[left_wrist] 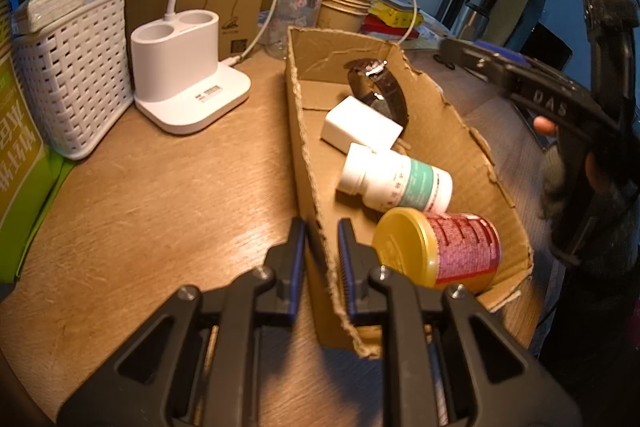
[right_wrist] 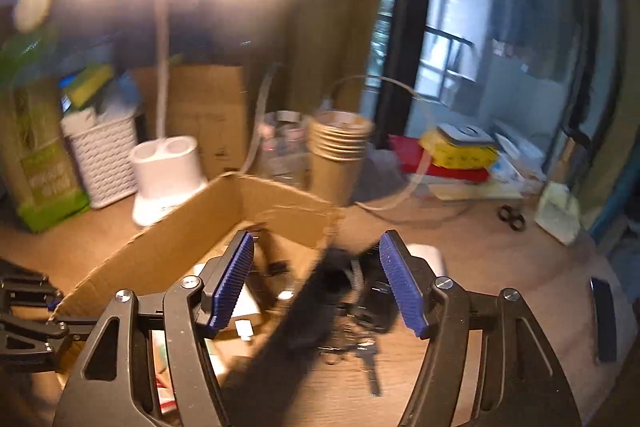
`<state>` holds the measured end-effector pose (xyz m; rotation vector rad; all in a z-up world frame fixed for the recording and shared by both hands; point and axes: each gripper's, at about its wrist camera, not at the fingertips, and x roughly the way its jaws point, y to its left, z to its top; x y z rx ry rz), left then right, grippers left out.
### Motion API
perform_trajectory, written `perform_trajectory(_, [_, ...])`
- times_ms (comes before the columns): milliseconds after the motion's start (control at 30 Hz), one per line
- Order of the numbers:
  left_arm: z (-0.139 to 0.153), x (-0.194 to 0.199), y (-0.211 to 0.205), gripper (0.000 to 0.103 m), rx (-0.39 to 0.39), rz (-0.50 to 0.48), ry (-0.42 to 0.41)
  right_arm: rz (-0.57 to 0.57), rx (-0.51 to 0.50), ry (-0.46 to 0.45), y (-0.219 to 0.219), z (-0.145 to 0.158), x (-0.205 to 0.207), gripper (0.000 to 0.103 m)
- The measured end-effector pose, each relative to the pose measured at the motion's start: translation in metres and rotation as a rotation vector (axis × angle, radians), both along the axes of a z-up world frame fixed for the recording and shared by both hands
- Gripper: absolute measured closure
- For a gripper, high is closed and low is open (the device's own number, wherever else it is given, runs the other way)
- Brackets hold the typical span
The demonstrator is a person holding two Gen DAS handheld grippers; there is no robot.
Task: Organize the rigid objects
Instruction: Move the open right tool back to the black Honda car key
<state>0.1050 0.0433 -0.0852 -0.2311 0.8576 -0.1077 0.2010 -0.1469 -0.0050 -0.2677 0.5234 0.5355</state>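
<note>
**Box wall pinched at left, right claw spread above the table**

At the far left of the left wrist view, a white woven plastic basket [left_wrist: 76, 75] is seen on the round wooden table [left_wrist: 160, 195], with a white two-well lamp base [left_wrist: 188, 83] just beside it. Further right, the left gripper [left_wrist: 322, 247] is angled downward and is closed narrowly on the near side wall of the torn brown cardboard box [left_wrist: 308, 163], one blue pad on each face of the wall. Inside the box, a dark strapped wristwatch [left_wrist: 380, 87] lies at the far end, then a white rectangular charger block [left_wrist: 360, 125], a white pill bottle with a green label [left_wrist: 396, 181] on its side, and a gold-lidded red can [left_wrist: 438, 247] nearest the camera, also on its side. At the right edge, a gloved hand [left_wrist: 568, 171] is seen gripping the handle of the right gripper's frame.

In the blurred right wrist view, the right gripper [right_wrist: 316, 279] is tilted downward with its blue pads spread wide, nothing pressed between them. Beneath it, a dark blurred object [right_wrist: 320, 291] and a bunch of keys [right_wrist: 360, 351] are seen over the table, beside the box's right wall.
</note>
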Motion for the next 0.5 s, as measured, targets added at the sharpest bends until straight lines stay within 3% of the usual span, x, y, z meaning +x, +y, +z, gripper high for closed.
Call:
perform_trajectory(300, [0.0, 0.0, 0.0, 0.085, 0.001, 0.0, 0.0, -0.198, 0.027, 0.128, -0.041, -0.034, 0.055, 0.034])
perform_trajectory(500, [0.0, 0.0, 0.0, 0.085, 0.0, 0.0, 0.001, -0.192, -0.007, 0.158, -0.035, -0.051, 0.061, 0.034])
